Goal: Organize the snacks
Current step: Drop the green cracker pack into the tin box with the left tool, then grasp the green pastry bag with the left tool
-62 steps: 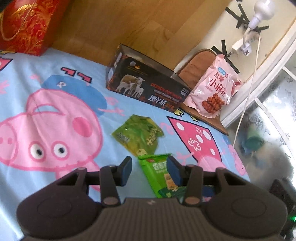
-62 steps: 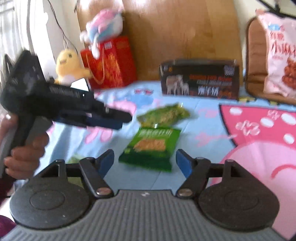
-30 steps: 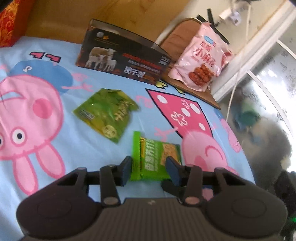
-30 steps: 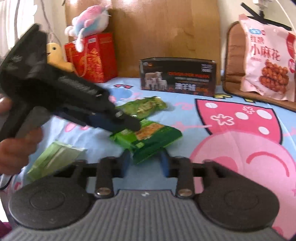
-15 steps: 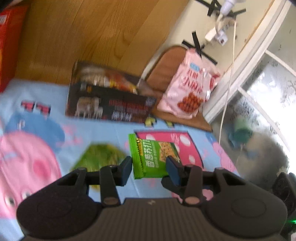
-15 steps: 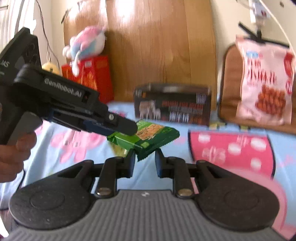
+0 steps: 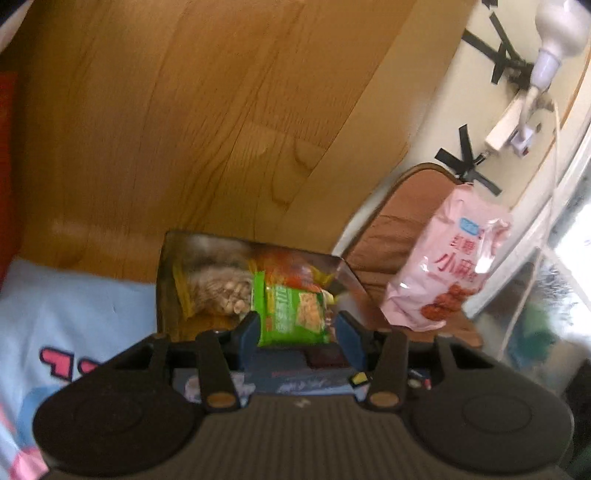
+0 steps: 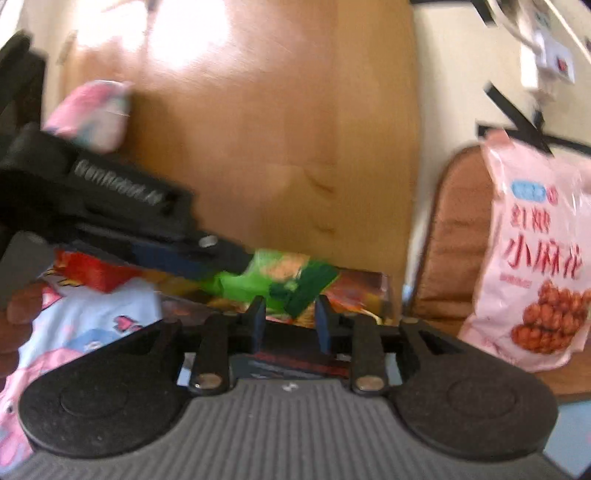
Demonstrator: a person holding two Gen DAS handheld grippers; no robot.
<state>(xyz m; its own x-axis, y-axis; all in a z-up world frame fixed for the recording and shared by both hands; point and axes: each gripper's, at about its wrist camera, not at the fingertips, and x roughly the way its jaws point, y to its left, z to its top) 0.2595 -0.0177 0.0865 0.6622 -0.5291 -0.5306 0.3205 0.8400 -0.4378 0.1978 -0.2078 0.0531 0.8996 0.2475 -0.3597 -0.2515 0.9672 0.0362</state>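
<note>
- A bed sheet (image 7: 74, 306), pale blue with pink cartoon prints, runs up to a wooden headboard (image 7: 192, 122); a lamp bulb (image 7: 557, 29) is clipped on the cream wall.
- A pink snack bag (image 7: 447, 266) leans on a brown cushion (image 7: 399, 225).
- The open dark box (image 7: 173, 295) holds packets, 1 of pale nuts.
- The green cracker packet (image 7: 291, 314) hangs over that box.
- Both the left claw (image 7: 299, 332) and right claw (image 8: 290, 317) are opening around it; blur hides any contact.
</note>
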